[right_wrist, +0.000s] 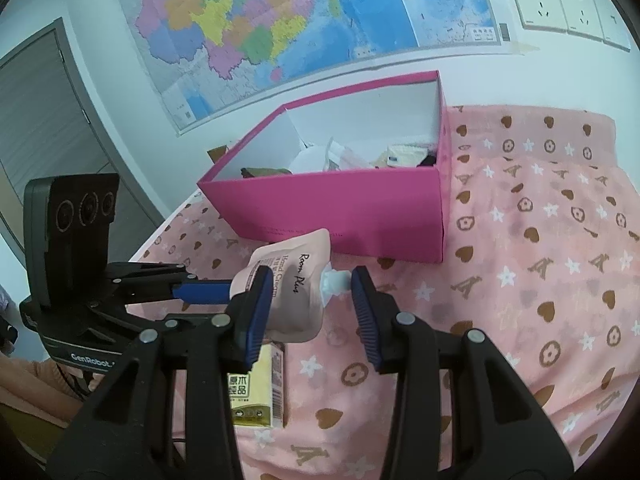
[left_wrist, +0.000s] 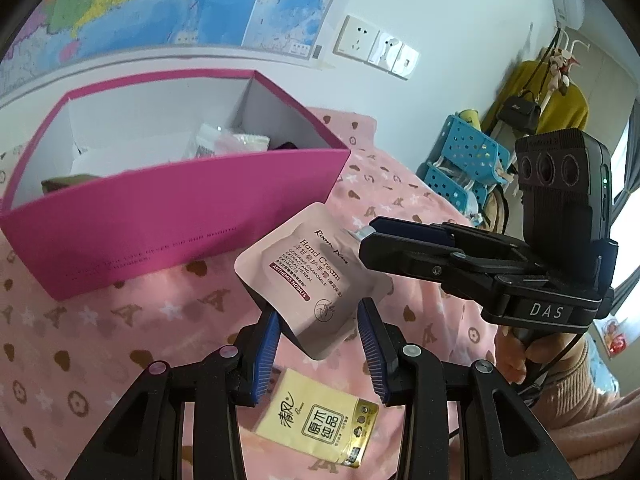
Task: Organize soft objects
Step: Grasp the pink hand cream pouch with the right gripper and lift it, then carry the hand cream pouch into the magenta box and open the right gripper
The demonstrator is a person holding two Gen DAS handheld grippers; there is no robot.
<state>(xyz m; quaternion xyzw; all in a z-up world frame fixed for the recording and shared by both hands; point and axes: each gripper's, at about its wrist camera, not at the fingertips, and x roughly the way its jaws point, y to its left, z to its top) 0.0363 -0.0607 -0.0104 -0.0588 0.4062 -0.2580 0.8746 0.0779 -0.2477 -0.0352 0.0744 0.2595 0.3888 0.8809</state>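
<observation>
Pouch: a pale pink hand-cream pouch [left_wrist: 306,276] hangs in the air above the pink blanket [left_wrist: 120,344], just in front of the near wall of the magenta box [left_wrist: 172,224], tilted, with its white cap [right_wrist: 334,282] pointing right.
Left gripper: the left gripper [left_wrist: 318,344] clamps the lower end of the pouch between its blue pads [left_wrist: 268,344], jaws narrow.
Right gripper: the right gripper [right_wrist: 308,308] holds the pouch at the cap end; in the left wrist view its fingers pinch the cap from the right, jaws partly closed.
Tissue pack: a yellow tissue pack [left_wrist: 320,424] lies flat on the blanket under the pouch, near the person.
Box: open-topped, white inside, with several soft packets [right_wrist: 360,156] in its right part.
Blanket: pink, printed with brown hearts and white stars.
Wall: a coloured map [right_wrist: 280,24] hangs behind the box, with wall sockets [right_wrist: 560,4] to its right.
Far right: blue perforated baskets [left_wrist: 468,160] stand beyond the blanket's edge.
</observation>
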